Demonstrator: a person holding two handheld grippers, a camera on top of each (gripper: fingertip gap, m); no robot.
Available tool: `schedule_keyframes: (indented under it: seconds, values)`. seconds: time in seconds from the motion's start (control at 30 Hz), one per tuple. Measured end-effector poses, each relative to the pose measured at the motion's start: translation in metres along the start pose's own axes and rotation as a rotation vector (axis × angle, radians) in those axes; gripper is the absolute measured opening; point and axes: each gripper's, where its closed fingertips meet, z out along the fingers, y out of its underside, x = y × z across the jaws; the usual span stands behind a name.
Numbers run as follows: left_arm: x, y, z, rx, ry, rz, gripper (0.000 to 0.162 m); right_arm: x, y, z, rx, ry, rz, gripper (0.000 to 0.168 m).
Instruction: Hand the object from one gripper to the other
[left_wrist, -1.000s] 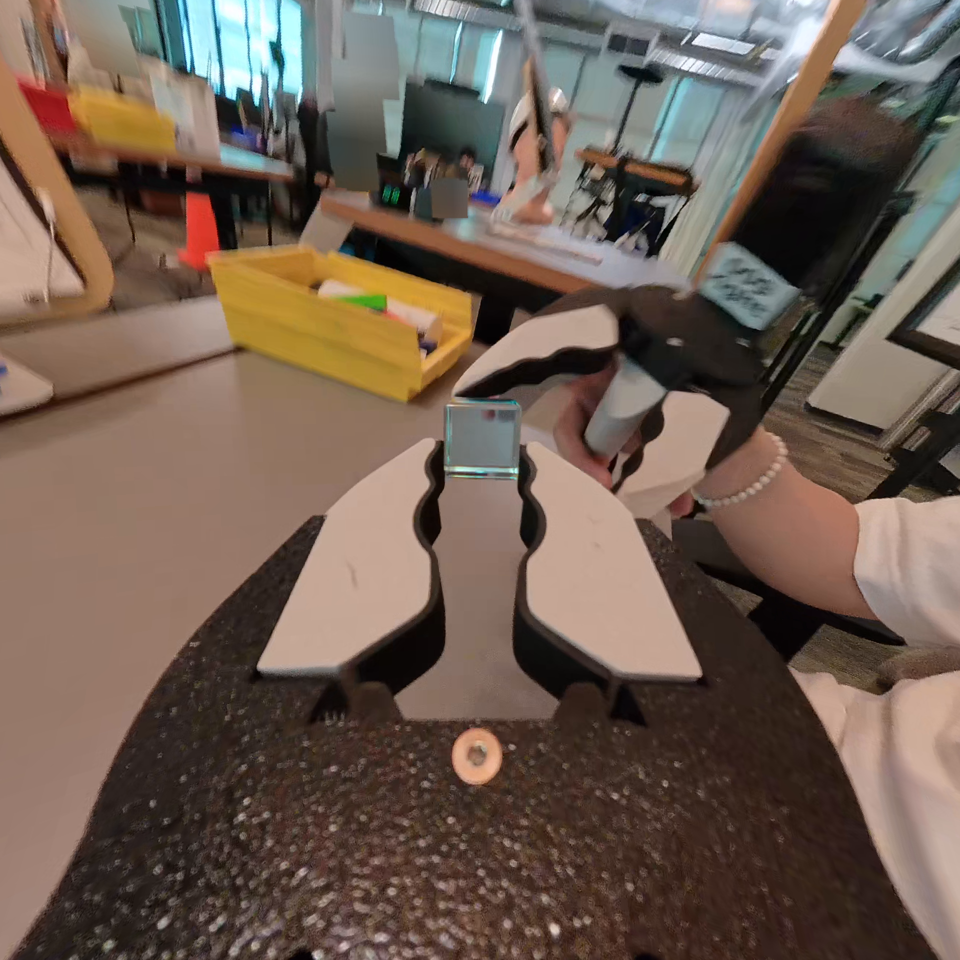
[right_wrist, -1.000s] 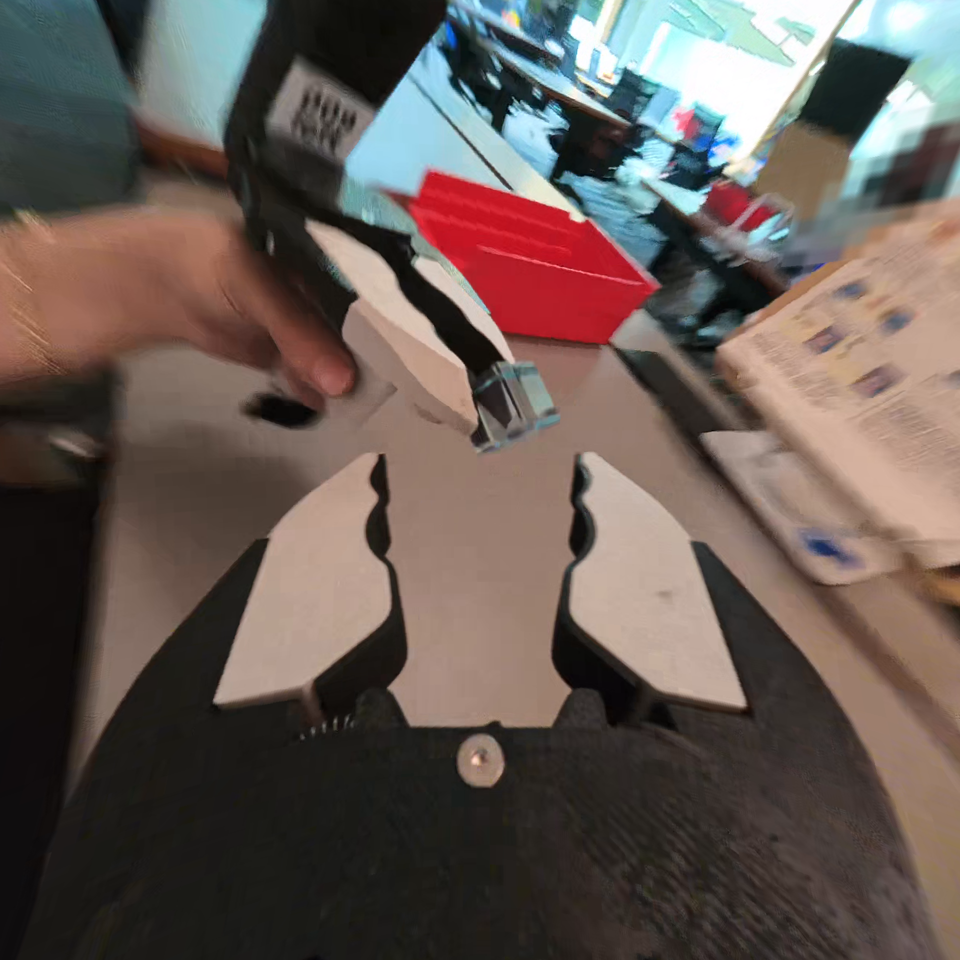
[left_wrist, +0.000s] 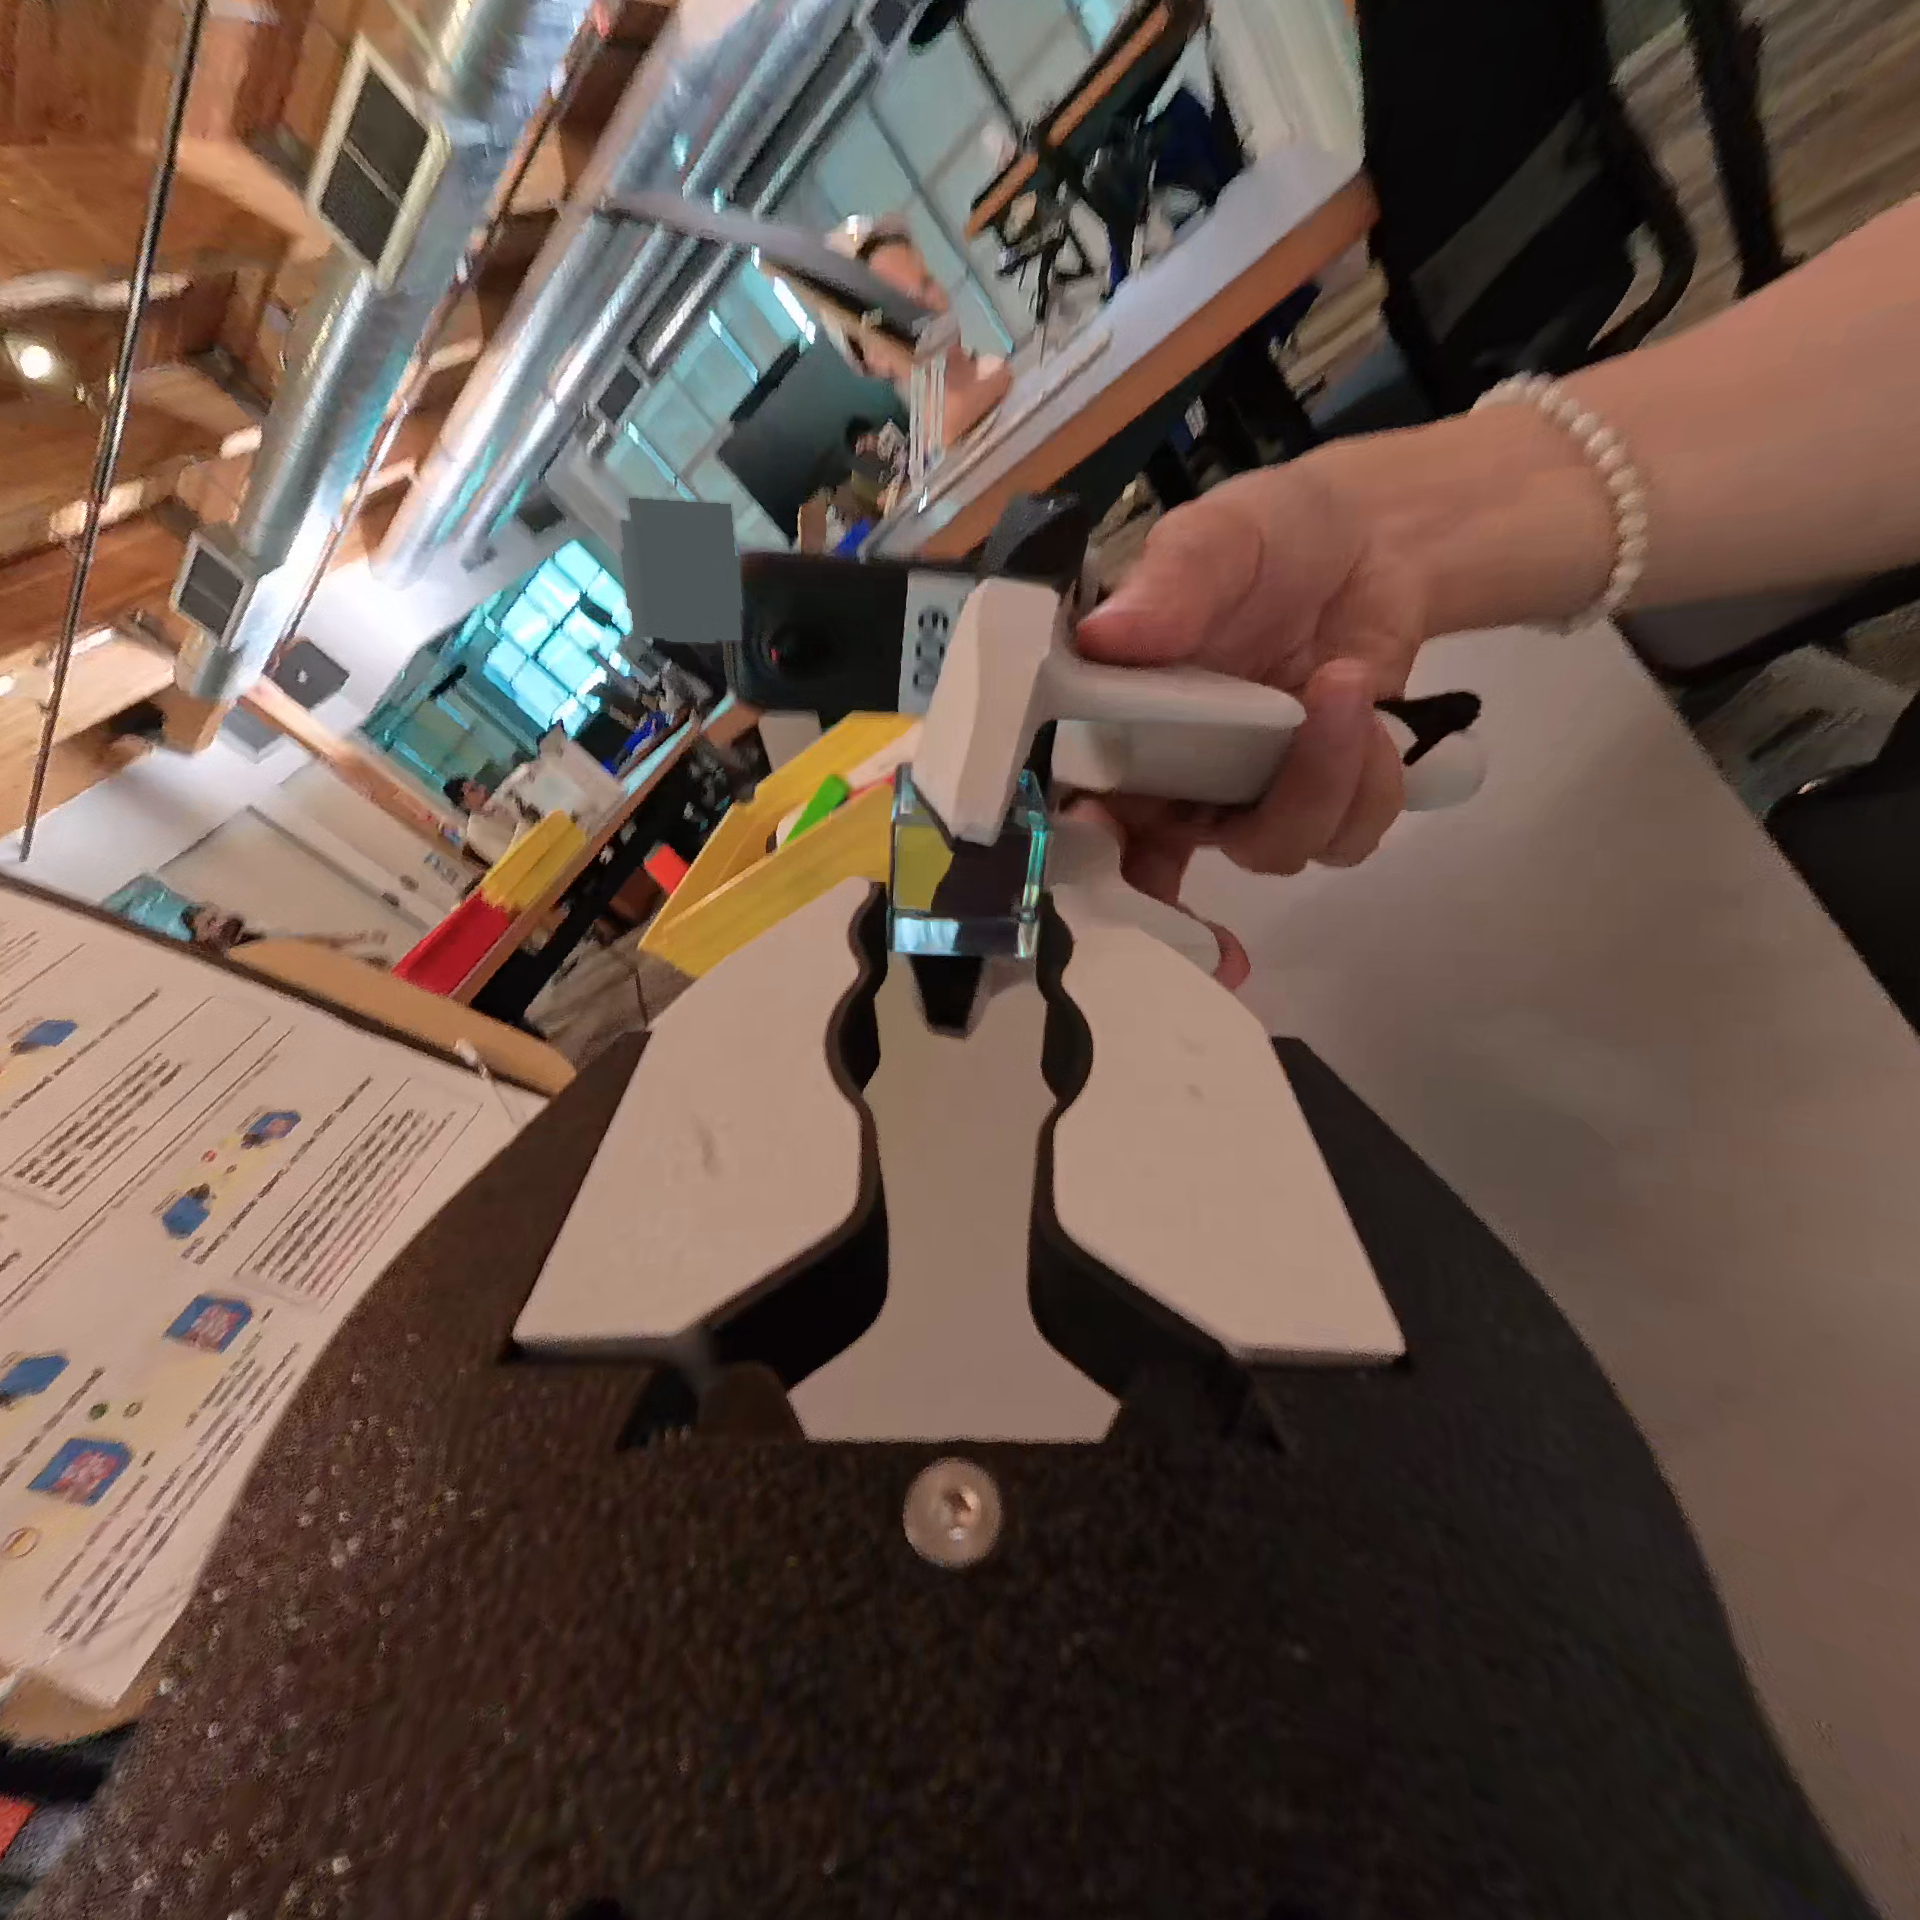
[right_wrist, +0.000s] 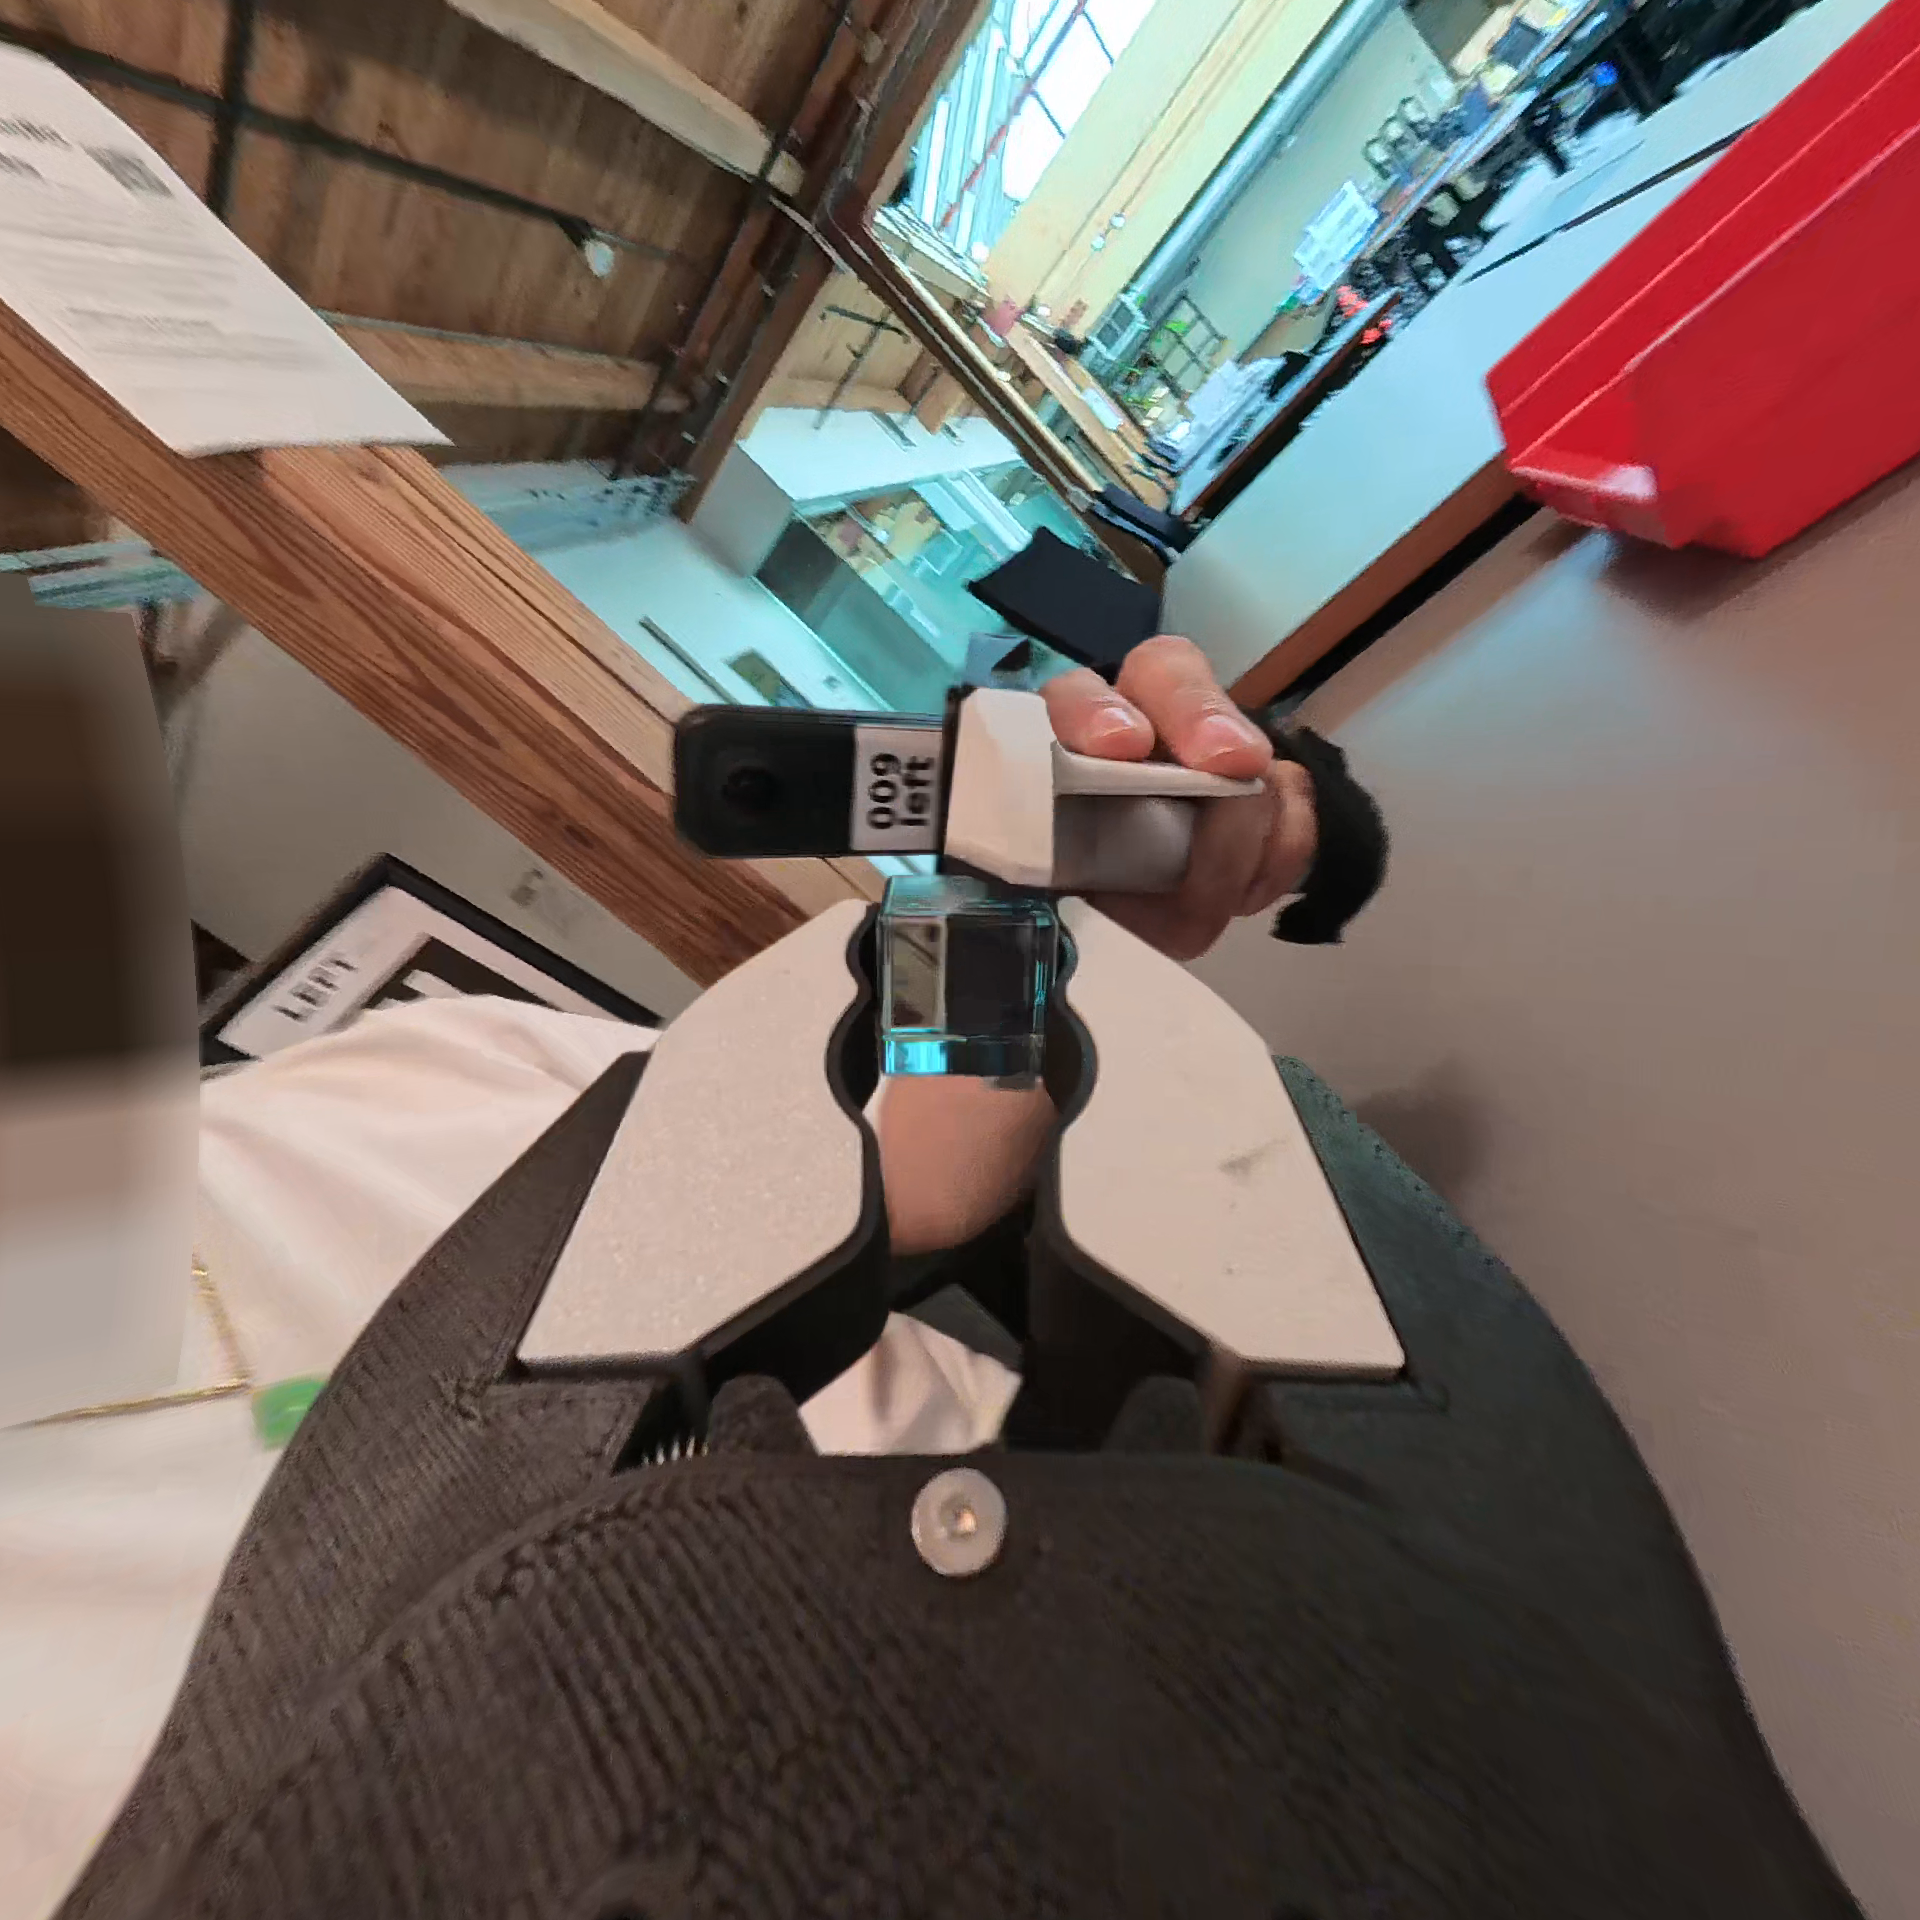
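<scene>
The far face of the clear cube (right_wrist: 961, 977) is covered by the left gripper (right_wrist: 1003, 831). Beyond the cube, the red bin (right_wrist: 1725, 364) is cut off by the picture's edge.

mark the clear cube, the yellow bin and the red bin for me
clear cube (right_wrist: 961, 982): right wrist view, its front face, between the gripper's fingertips.
yellow bin (left_wrist: 774, 868): left wrist view, its near side wall, behind the left fingertip.
red bin (right_wrist: 1725, 343): right wrist view, its long side wall, upper right.

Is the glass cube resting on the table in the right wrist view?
No, the glass cube is held in the air between the right gripper's fingertips.
</scene>
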Motion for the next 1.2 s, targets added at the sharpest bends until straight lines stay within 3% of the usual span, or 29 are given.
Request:
schedule_keyframes:
  seconds: [0.03,0.17,0.33,0.47,0.63,0.77,0.97,1.03,1.2]
  values:
    - [-0.001,0.005,0.000,-0.040,-0.009,0.001,0.027,0.005,0.000,-0.001,-0.013,0.048,-0.045,0.028]
    - [-0.004,0.020,-0.005,-0.157,0.003,-0.171,0.048,0.029,-0.012,-0.021,-0.077,0.384,-0.425,0.028]
    - [-0.027,0.013,-0.009,-0.180,-0.059,-0.757,0.053,0.049,-0.032,-0.056,-0.280,0.849,-1.029,0.028]
    - [-0.010,0.015,0.001,-0.257,0.001,-1.051,0.053,0.053,-0.028,-0.051,-0.459,1.001,-1.389,0.028]
    - [0.001,0.027,0.012,-0.305,0.009,-1.122,0.046,0.057,-0.022,-0.041,-0.621,1.111,-1.688,0.027]
    - [0.007,0.025,0.015,-0.296,0.048,-1.100,0.027,0.057,-0.020,-0.038,-0.663,1.120,-1.745,0.028]
    - [0.007,0.026,0.015,-0.257,0.072,-0.998,0.026,0.057,-0.020,-0.039,-0.631,1.117,-1.751,0.031]
    - [0.004,0.024,0.013,-0.217,0.083,-0.974,0.026,0.053,-0.017,-0.037,-0.553,1.033,-1.610,0.033]
    - [-0.027,-0.003,-0.006,0.054,0.027,-0.786,0.026,0.022,-0.009,-0.026,-0.245,0.601,-0.887,0.088]
